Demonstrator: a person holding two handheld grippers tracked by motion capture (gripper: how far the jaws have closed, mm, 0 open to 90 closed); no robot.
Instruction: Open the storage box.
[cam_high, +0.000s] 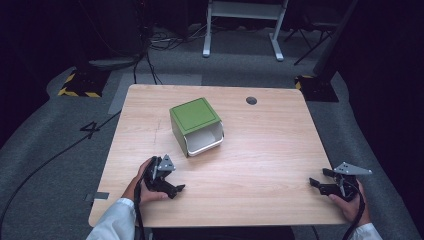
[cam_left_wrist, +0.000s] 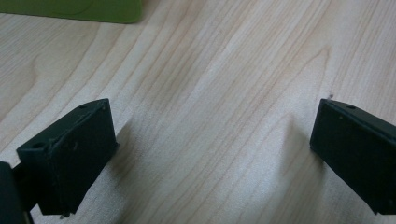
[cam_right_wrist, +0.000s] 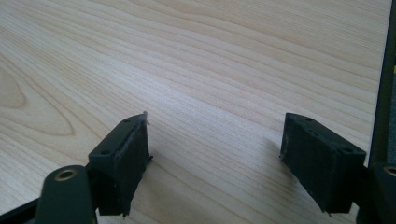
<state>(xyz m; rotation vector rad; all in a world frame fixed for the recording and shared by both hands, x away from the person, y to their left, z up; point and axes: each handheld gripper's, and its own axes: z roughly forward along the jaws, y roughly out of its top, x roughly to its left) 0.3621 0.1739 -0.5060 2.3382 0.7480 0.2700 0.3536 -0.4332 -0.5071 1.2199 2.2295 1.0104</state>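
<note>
Wooden table (cam_high: 260, 150) | left hand-held gripper (cam_high: 179, 189) wide open, empty | right hand-held gripper (cam_high: 313, 182) wide open, empty

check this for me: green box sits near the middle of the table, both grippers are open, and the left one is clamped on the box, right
Not quite. The left gripper holds nothing: in the left gripper view its jaws stand apart over bare table, the green box farther off. The rest is right; the right gripper is open too.

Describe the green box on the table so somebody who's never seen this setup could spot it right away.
Start from the light wooden table. Near its middle, slightly toward the far left, sits the green box, a cube tipped on its side with a white interior facing the person. It is the table's one coloured thing; the dark round hole behind it is flat.
</note>
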